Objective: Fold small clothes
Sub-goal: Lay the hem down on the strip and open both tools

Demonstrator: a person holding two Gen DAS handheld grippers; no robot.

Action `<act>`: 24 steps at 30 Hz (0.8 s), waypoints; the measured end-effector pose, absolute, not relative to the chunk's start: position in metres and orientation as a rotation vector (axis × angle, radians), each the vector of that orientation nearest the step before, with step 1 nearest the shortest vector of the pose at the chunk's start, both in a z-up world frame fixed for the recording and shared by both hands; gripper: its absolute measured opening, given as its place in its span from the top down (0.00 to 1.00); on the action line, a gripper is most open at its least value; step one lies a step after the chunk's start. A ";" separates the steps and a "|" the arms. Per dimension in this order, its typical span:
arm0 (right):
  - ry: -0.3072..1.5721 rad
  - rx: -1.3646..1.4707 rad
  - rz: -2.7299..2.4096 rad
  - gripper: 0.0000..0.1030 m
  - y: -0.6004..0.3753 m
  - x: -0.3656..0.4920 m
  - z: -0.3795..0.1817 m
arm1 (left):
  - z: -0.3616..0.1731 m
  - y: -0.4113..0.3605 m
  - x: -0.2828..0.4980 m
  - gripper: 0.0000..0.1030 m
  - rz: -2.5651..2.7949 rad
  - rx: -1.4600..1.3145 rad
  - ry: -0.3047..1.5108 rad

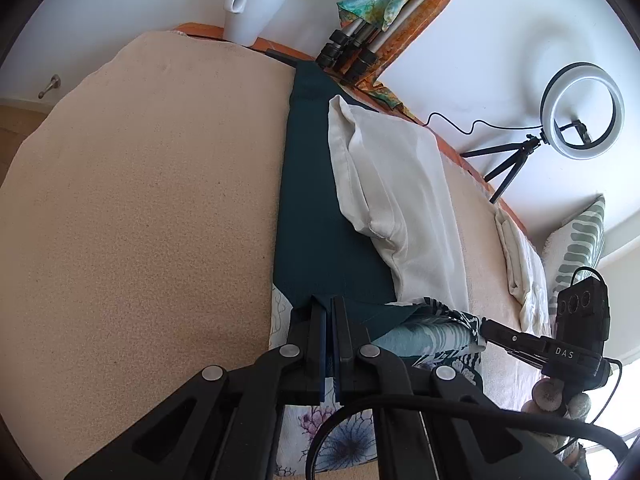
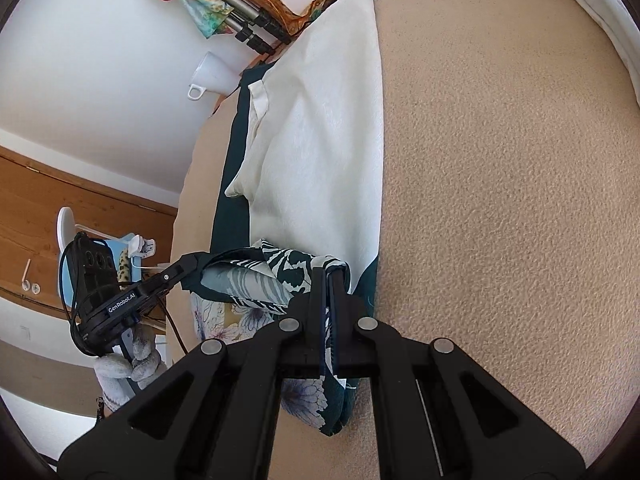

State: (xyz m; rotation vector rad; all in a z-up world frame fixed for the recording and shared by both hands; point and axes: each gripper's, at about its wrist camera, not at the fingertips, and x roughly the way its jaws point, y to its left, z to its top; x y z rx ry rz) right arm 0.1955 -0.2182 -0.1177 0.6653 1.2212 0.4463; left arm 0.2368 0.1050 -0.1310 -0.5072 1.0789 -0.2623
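Note:
A dark teal garment with a floral and leaf print (image 1: 320, 216) lies in a long strip on the beige cover (image 1: 140, 200). My left gripper (image 1: 327, 304) is shut on its near teal edge. My right gripper (image 2: 331, 272) is shut on a printed fold of the same garment (image 2: 288, 276) and holds it lifted. A cream garment (image 1: 396, 196) lies on the teal one; it also shows in the right wrist view (image 2: 320, 128). Each gripper shows in the other's view: the right one (image 1: 486, 326), the left one (image 2: 196, 260).
A white mug (image 1: 250, 12) stands at the far edge by folded tripod legs (image 1: 352, 52). A ring light on a small tripod (image 1: 580, 110) stands on the right. A striped cushion (image 1: 580, 240) and white cloth (image 1: 520, 264) lie to the right.

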 end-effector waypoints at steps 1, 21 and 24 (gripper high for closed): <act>1.216 0.669 0.446 0.97 -0.218 0.197 -0.117 | -0.131 0.105 0.239 1.00 -0.263 -0.510 1.076; 1.123 0.351 0.519 0.61 -0.186 0.180 -0.083 | -0.107 0.107 0.222 0.73 -0.275 -0.402 1.010; 1.114 0.340 0.503 0.61 -0.186 0.184 -0.082 | -0.104 0.106 0.229 0.73 -0.284 -0.395 1.000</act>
